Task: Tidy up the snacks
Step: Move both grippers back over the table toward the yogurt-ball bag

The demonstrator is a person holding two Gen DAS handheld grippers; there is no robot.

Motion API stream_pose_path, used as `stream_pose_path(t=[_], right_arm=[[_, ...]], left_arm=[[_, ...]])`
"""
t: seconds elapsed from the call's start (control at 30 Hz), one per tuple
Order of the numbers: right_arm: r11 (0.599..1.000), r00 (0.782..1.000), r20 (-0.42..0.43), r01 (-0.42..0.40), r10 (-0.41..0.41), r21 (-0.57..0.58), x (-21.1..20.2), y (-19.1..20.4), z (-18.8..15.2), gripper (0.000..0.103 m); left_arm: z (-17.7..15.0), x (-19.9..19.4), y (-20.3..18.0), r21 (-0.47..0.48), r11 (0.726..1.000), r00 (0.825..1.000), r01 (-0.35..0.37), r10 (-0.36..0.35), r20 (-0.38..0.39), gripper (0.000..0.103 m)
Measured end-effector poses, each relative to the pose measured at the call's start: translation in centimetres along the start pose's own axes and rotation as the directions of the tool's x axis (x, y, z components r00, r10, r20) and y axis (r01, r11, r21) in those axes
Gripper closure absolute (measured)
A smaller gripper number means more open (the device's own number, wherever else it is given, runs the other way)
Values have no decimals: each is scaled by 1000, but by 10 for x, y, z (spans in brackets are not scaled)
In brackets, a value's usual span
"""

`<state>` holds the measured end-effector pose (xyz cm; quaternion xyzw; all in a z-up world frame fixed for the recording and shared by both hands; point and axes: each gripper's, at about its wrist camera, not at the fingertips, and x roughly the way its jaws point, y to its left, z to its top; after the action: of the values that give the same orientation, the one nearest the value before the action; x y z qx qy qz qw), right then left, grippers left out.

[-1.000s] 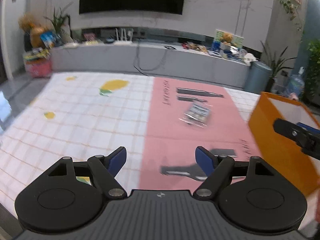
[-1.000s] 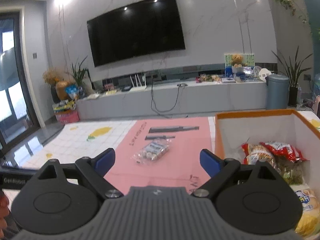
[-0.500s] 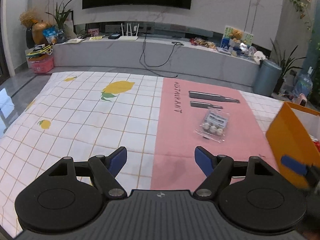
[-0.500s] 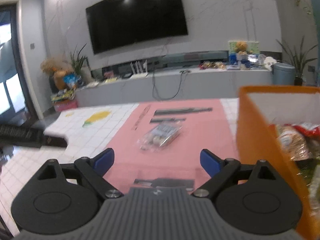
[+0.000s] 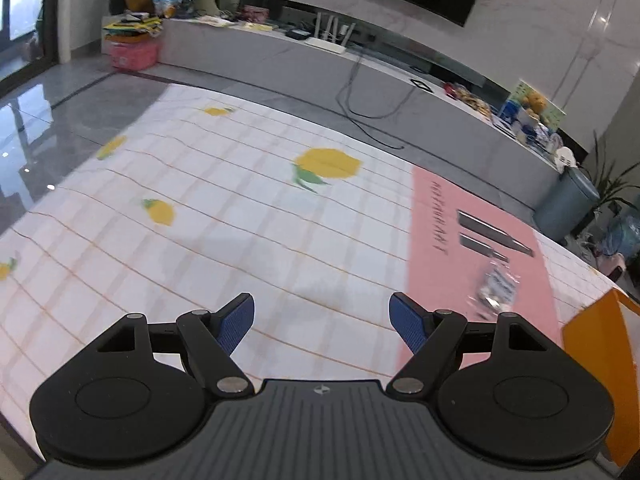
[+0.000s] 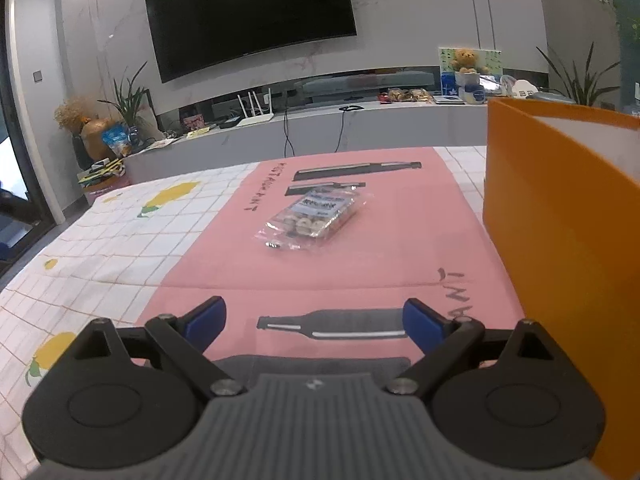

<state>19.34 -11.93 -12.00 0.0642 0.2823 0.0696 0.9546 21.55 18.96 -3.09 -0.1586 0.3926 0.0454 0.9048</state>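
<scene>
- The right wrist view shows the clear snack packet (image 6: pixel 314 216) sharply: a crinkly see-through plastic pouch with a blue-and-white label and small round pale pieces inside. It lies flat on the pink part of the tablecloth (image 6: pixel 400 248), ahead of the right gripper (image 6: pixel 314 322), apart from it.
- In the left wrist view the same packet (image 5: pixel 496 286) is only a smeared glint far right, beyond the left gripper (image 5: pixel 322 320), which hangs over the white squared part of the cloth (image 5: pixel 240 220) with its printed yellow lemons.
- Both sets of tongs stand wide with nothing between the ribbed blue pads (image 6: pixel 206 320); those of the right gripper have just been opening a little further.
- The orange box (image 6: pixel 560 220) fills the right edge of the right wrist view as a tall, smooth, flat-walled bin with a white inside; its contents are hidden. The left view catches only one corner of it (image 5: pixel 600 352).
- Only the right view shows the printed dark bottle (image 6: pixel 332 326) on the pink cloth between its fingers, and the whole black television (image 6: pixel 248 16) on the marbled wall.
- Only the left view shows the glossy grey floor (image 5: pixel 60 120) and a pink basket (image 5: pixel 134 54) beside the long grey cabinet (image 5: pixel 280 64).
</scene>
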Motion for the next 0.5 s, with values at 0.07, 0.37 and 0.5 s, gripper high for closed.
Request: stream_pose_path(t=[0.07, 0.37, 0.5], right_arm=[[1000, 1000, 7, -3, 4, -7, 1, 3, -4, 10], [997, 999, 29, -20, 22, -80, -3, 24, -7, 10], [998, 1000, 20, -23, 24, -61, 0, 26, -7, 10]], left_arm=[[2, -3, 10, 19, 1000, 1000, -8, 8, 1, 13], [12, -15, 39, -43, 999, 998, -30, 32, 48, 13], [7, -9, 30, -29, 999, 999, -35, 36, 35, 13]])
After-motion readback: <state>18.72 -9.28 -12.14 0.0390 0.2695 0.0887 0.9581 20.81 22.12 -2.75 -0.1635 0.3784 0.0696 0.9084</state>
